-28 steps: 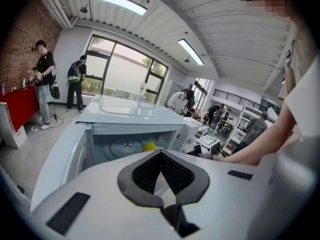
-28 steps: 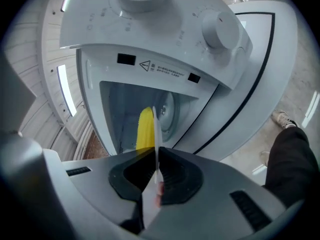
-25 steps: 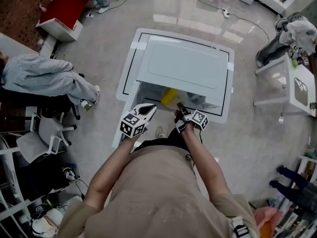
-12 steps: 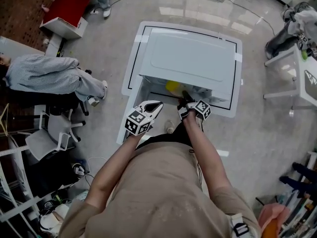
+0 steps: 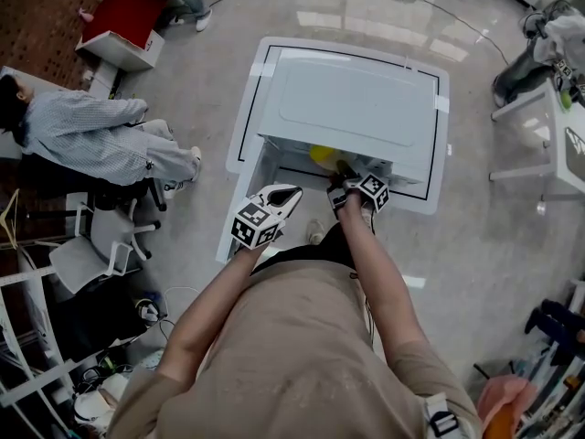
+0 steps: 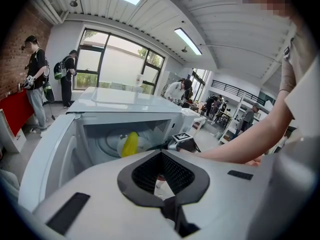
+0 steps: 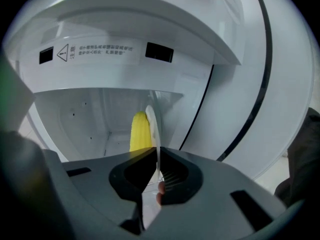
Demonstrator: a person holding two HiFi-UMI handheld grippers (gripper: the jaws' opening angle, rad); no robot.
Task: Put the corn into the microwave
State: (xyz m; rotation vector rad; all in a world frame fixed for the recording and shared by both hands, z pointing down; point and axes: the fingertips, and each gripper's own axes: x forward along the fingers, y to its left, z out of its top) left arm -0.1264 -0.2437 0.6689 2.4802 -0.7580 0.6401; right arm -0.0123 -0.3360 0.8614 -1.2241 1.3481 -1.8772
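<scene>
Outside the microwave [image 5: 356, 108], short of its open front, the left gripper [image 6: 161, 154] is held with its jaws together and nothing between them. At the microwave's mouth the right gripper [image 7: 156, 156] is clamped on the near rim of a white plate [image 7: 153, 124], which is seen edge-on. Past those fingers, deeper into the microwave, the corn [image 7: 140, 131] is carried on that plate, and its long axis appears to run away from the jaws toward the back wall. Whether the plate already rests on the microwave's floor cannot be told. The coming release is judged to fall to the right hand, much the nearer.
</scene>
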